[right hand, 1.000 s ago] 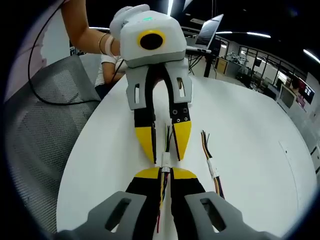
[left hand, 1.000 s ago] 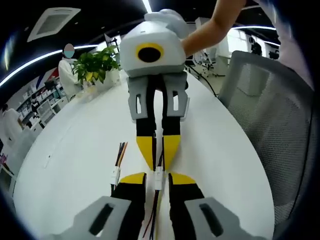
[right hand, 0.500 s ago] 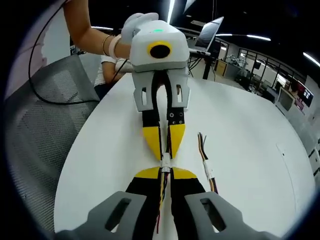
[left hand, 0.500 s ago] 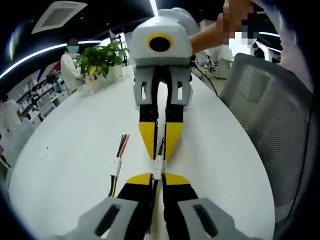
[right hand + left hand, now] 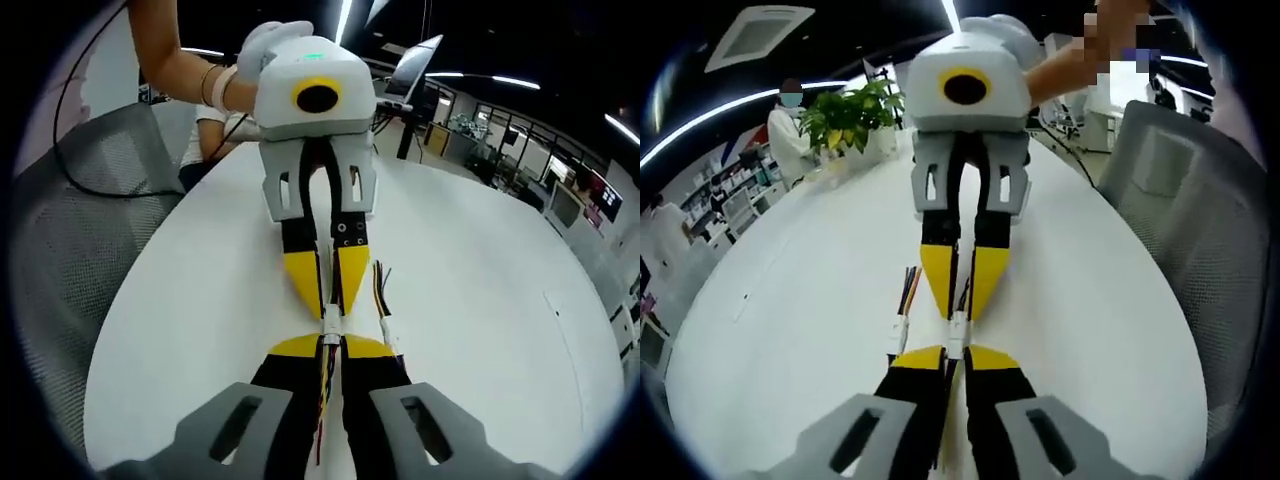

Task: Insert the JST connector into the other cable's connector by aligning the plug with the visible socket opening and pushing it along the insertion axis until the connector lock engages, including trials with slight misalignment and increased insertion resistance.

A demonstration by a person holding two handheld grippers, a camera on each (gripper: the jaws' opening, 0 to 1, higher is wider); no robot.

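I'm nose to nose over the white table [image 5: 790, 290] here: my left gripper [image 5: 953, 352] comes up from the bottom of the left gripper view, jaws clenched on its cable [image 5: 944, 420] just behind the small white JST connector [image 5: 956, 334]. Facing it, the right gripper [image 5: 962, 300] points straight back at me, yellow tips pinched together on the other cable's connector.

From the right gripper view it's the mirror picture: the right gripper [image 5: 330, 342] clamped on its own wires [image 5: 323, 400], the left gripper [image 5: 328, 300] opposite, and the white connector pair [image 5: 330, 327] sitting right between the two sets of yellow tips. The two white housings look touching, lined up on one axis, with no gap I can make out between them.

So I judge alignment done and the insertion at least begun, maybe seated. Whether the lock has caught I can't tell; the latch is too small at this size. What's left, I reckon, is the last push along the axis and confirming the latch.

A spare wire harness [image 5: 903, 312] with its own white connector lies on the table just beside the jaws, also seen in the right gripper view [image 5: 383, 300]. A potted plant [image 5: 845, 115] stands at the far end, and a grey mesh chair [image 5: 1200, 210] beside the table.
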